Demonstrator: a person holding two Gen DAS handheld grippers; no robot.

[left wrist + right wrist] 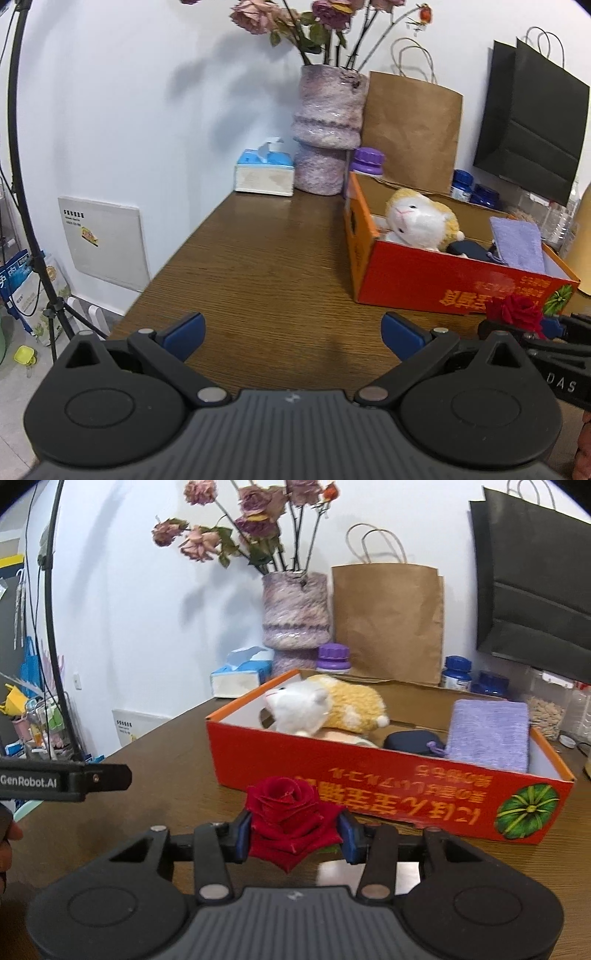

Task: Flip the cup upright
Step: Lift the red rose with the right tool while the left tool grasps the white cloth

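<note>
In front of the red cardboard box point(369, 775), the right gripper point(293, 834) pinches a red fabric rose point(284, 812) (no cup visible); left gripper point(293, 332) spread, empty. Keep that squeeze gentle.

Both views sit low over the wooden worktop point(266, 258), each looking forward and somewhat downward toward the white wall. The left wrist view stands further left, with the red box point(443, 284) off to its right. The right wrist view faces that box point(369, 775) nearly head-on and close; both share the vase point(328, 125) and brown bag point(410, 129).
</note>
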